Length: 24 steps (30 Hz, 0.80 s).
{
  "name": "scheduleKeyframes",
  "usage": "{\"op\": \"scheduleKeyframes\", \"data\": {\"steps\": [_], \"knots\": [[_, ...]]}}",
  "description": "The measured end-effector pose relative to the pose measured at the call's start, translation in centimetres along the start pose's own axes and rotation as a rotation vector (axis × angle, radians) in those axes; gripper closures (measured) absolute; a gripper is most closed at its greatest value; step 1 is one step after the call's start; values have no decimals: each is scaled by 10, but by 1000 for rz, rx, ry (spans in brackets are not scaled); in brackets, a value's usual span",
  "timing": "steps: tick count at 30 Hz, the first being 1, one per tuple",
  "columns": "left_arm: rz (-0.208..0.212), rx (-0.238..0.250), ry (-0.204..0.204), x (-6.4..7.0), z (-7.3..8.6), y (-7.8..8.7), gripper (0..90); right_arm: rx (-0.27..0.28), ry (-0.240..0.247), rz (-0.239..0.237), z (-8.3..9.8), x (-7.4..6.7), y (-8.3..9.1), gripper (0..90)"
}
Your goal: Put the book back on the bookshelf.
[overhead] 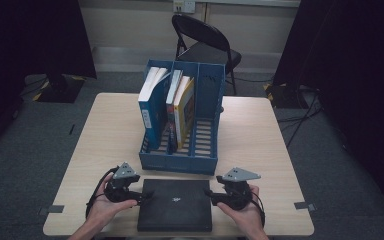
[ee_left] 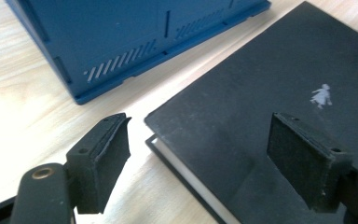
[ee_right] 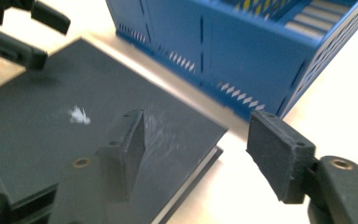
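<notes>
Pale wooden table. A blue file rack stands on it just beyond the left gripper and the right gripper, its low front wall facing them. The rack slot on the left gripper's side holds a blue book, upright and leaning. The middle slot holds a white-spined book and a yellow book, side by side. A black folding chair stands well beyond the rack, past the table's far edge. Grey tape mark is outboard of the left gripper; a second tape mark is outboard of the right.

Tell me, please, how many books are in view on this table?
4: a black book lies flat at the near edge; three stand in the blue rack, one in its left slot, two in the middle. Others may be hidden.
</notes>
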<state>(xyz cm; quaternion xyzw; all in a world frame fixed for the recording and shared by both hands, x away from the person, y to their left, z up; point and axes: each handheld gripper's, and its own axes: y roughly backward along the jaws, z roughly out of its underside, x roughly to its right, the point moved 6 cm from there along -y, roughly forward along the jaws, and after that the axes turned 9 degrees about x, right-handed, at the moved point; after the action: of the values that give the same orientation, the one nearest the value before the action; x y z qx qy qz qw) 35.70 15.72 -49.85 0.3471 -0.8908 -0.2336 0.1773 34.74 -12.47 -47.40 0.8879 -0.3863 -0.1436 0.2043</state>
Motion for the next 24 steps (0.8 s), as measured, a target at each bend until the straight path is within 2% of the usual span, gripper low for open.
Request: {"op": "scheduleKeyframes", "data": {"steps": [4,6,9,11,15,17,20,24], "knots": [[6,-10,21,-2,0,-5,205,-25,-34,-18,13,0,-5,313],[25,-8,32,-2,-1,-7,271,-50,-32,-20,19,-1,-8,314],[22,-10,19,1,-3,-13,252,-60,-33,-33,21,-4,-11,309],[5,-15,-13,3,-1,-17,231,-62,-35,-43,22,-6,-14,302],[13,-2,-11,3,0,-18,218,-62,-46,-68,23,-9,-17,287],[27,5,-1,2,-1,-20,216,-81,-45,-63,26,-10,-21,279],[49,12,3,0,-1,-22,217,-87,-65,-82,28,-12,-23,268],[76,22,-6,-1,0,-24,218,-88,-66,-83,28,-12,-24,266]]}}
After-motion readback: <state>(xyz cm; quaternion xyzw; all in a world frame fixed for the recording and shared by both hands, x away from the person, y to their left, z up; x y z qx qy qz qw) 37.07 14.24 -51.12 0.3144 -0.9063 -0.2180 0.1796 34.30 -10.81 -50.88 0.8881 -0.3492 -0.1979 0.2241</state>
